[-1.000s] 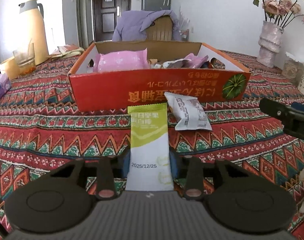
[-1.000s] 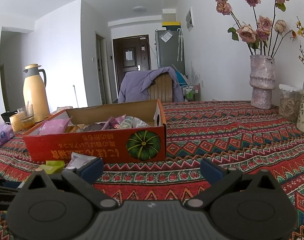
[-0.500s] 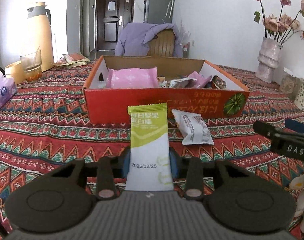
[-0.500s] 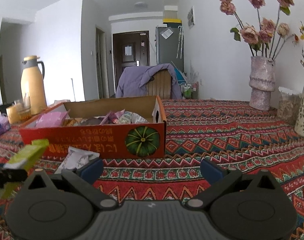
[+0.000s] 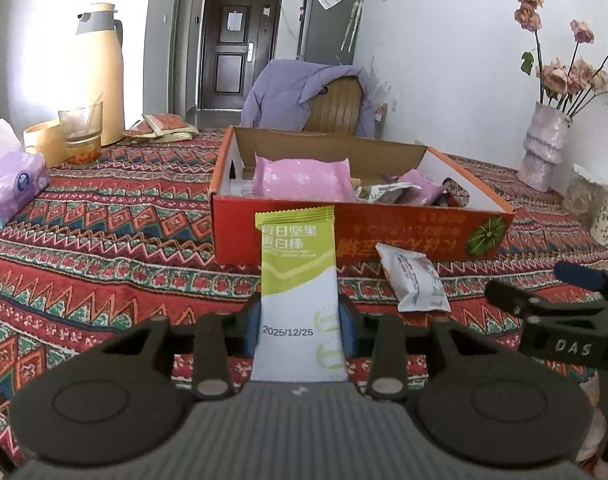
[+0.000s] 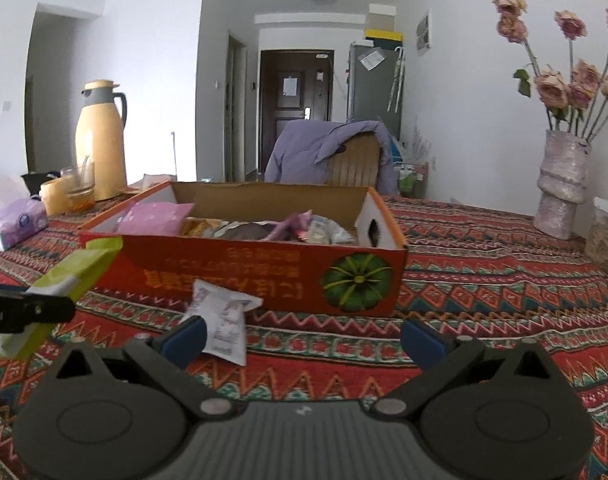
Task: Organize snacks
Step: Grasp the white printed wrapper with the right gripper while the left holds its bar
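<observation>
My left gripper (image 5: pixel 299 326) is shut on a green and white snack bar packet (image 5: pixel 297 280), held upright above the patterned cloth, in front of the red cardboard box (image 5: pixel 384 228). The box holds a pink packet (image 5: pixel 301 180) and several other wrappers. A white snack packet (image 5: pixel 414 278) lies flat on the cloth just before the box's front wall. In the right wrist view my right gripper (image 6: pixel 304 336) stands open and empty near that white packet (image 6: pixel 223 320), with the green packet (image 6: pixel 63 280) and the left gripper's finger at the left edge.
A yellow thermos (image 5: pixel 97 76), a glass (image 5: pixel 81 128) and a tissue pack (image 5: pixel 11 176) stand at the far left. A vase of dried roses (image 5: pixel 544 148) is at the right. A chair with a purple jacket (image 5: pixel 304 92) is behind the box.
Both grippers have drifted and risen slightly; the box now sits lower and further right in the left view. The right view swung left, bringing the white packet between its fingers' line.
</observation>
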Demonstrator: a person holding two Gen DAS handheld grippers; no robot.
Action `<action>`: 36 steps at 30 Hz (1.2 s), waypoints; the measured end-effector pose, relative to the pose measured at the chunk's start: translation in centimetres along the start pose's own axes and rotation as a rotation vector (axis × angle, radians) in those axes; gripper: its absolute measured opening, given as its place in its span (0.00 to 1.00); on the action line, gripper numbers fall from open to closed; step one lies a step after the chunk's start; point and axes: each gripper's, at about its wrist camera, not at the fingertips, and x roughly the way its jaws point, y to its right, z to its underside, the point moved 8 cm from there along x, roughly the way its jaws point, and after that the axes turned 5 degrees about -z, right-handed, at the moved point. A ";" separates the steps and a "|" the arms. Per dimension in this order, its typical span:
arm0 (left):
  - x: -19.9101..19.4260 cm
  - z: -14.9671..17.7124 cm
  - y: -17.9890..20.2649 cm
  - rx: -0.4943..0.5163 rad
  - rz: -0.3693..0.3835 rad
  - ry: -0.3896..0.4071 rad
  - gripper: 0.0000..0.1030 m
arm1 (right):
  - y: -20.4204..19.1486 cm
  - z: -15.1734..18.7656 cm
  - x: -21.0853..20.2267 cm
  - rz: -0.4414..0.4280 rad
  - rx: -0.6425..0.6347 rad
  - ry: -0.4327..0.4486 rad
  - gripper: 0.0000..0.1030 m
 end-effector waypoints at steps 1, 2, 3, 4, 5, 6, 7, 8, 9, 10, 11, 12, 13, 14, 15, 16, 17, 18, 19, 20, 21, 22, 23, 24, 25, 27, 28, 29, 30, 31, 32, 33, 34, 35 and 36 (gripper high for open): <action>0.0 -0.1 -0.1 0.000 0.002 0.005 0.38 | -0.2 -0.1 0.1 0.000 -0.004 -0.006 1.00; 0.0 -0.2 -0.2 0.002 0.003 0.009 0.38 | -0.6 -0.1 0.2 -0.002 -0.009 -0.013 1.00; 0.0 -0.3 -0.2 0.003 0.003 0.012 0.38 | -0.8 -0.1 0.3 -0.004 -0.012 -0.018 1.00; 0.0 -0.4 -0.3 0.003 0.003 0.015 0.38 | -1.1 -0.1 0.5 -0.007 -0.017 -0.027 1.00; 0.0 -0.5 -0.4 0.001 0.003 0.017 0.38 | -1.3 -0.1 0.6 -0.008 -0.021 -0.035 1.00; 0.0 -0.5 -0.5 0.000 0.003 0.018 0.38 | -1.5 -0.1 0.8 -0.009 -0.025 -0.042 1.00; 0.1 -0.5 -0.6 -0.003 0.003 0.018 0.38 | -1.8 -0.2 1.0 -0.015 -0.030 -0.049 1.00; 0.1 -0.5 -0.7 -0.006 0.003 0.017 0.38 | -2.1 -0.3 1.3 -0.020 -0.034 -0.057 1.00; 0.1 -0.5 -0.8 -0.008 0.002 0.016 0.38 | -2.4 -0.4 1.5 -0.024 -0.036 -0.063 1.00; 0.2 -0.5 -0.8 -0.010 0.001 0.015 0.38 | -2.8 -0.6 1.7 -0.032 -0.039 -0.069 1.00; 0.2 -0.5 -0.9 -0.011 0.000 0.016 0.38 | -3.0 -0.8 2.0 -0.039 -0.039 -0.072 1.00; 0.2 -0.5 -1.0 -0.011 -0.002 0.016 0.38 | -3.3 -1.0 2.2 -0.048 -0.038 -0.075 1.00; 0.2 -0.5 -1.0 -0.012 -0.004 0.018 0.38 | -3.6 -1.3 2.6 -0.056 -0.035 -0.080 1.00; 0.2 -0.6 -1.1 -0.012 -0.006 0.019 0.38 | -3.8 -1.5 3.0 -0.062 -0.030 -0.088 1.00; 0.2 -0.7 -1.2 -0.013 -0.009 0.021 0.38 | -4.0 -1.6 3.5 -0.070 -0.022 -0.099 1.00; 0.1 -0.7 -1.4 -0.013 -0.013 0.023 0.38 | -4.2 -1.7 4.1 -0.077 -0.014 -0.115 1.00; 0.1 -0.8 -1.5 -0.013 -0.017 0.025 0.38 | -4.3 -1.7 4.7 -0.080 -0.009 -0.127 1.00; 0.0 -0.8 -1.7 -0.012 -0.020 0.028 0.38 | -4.4 -1.7 5.2 -0.081 -0.004 -0.145 1.00; 0.0 -0.9 -1.8 -0.012 -0.022 0.030 0.38 | -4.6 -1.5 5.9 -0.085 0.000 -0.162 1.00; 0.0 -0.9 -1.9 -0.014 -0.023 0.031 0.38 | -4.7 -1.4 6.3 -0.090 0.003 -0.175 1.00; 0.0 -0.9 -2.0 -0.016 -0.023 0.032 0.38 | -4.9 -1.3 6.8 -0.090 -0.001 -0.189 0.99; 0.0 -0.9 -2.2 -0.019 -0.023 0.032 0.38 | -5.1 -1.1 7.3 -0.084 -0.007 -0.202 0.99; 0.0 -0.9 -2.3 -0.021 -0.023 0.031 0.38 | -5.2 -0.9 7.7 -0.077 -0.011 -0.210 0.98; 0.1 -0.9 -2.3 -0.022 -0.022 0.030 0.38 | -5.3 -0.7 8.0 -0.068 -0.014 -0.219 0.97; 0.1 -0.9 -2.3 -0.022 -0.020 0.029 0.38 | -5.4 -0.5 8.4 -0.063 -0.013 -0.228 0.95; 0.2 -0.8 -2.5 -0.022 -0.018 0.028 0.38 | -5.4 -0.2 8.7 -0.057 -0.011 -0.242 0.87; 0.2 -0.8 -2.5 -0.022 -0.017 0.027 0.38 | -5.4 -0.1 8.8 -0.053 -0.013 -0.245 0.84; 0.2 -0.7 -2.6 -0.023 -0.016 0.026 0.38 | -5.4 0.0 8.9 -0.049 -0.014 -0.250 0.76; 0.2 -0.7 -2.6 -0.024 -0.016 0.026 0.38 | -5.3 0.1 8.9 -0.050 -0.011 -0.253 0.68; 0.2 -0.6 -2.6 -0.026 -0.015 0.025 0.38 | -5.3 0.0 8.8 -0.061 0.000 -0.250 0.63; 0.2 -0.6 -2.7 -0.027 -0.014 0.025 0.38 | -5.3 0.0 8.7 -0.066 0.007 -0.250 0.49; 0.2 -0.6 -2.7 -0.027 -0.013 0.025 0.38 | -5.2 -0.1 8.6 -0.065 0.008 -0.247 0.46; 0.2 -0.6 -2.7 -0.027 -0.011 0.025 0.38 | -5.0 -0.2 8.4 -0.056 0.006 -0.244 0.45; 0.2 -0.6 -2.7 -0.027 -0.011 0.026 0.38 | -5.0 -0.2 8.2 -0.054 0.005 -0.239 0.44; 0.1 -0.6 -2.7 -0.027 -0.010 0.026 0.38 | -4.9 -0.3 8.0 -0.061 0.011 -0.234 0.43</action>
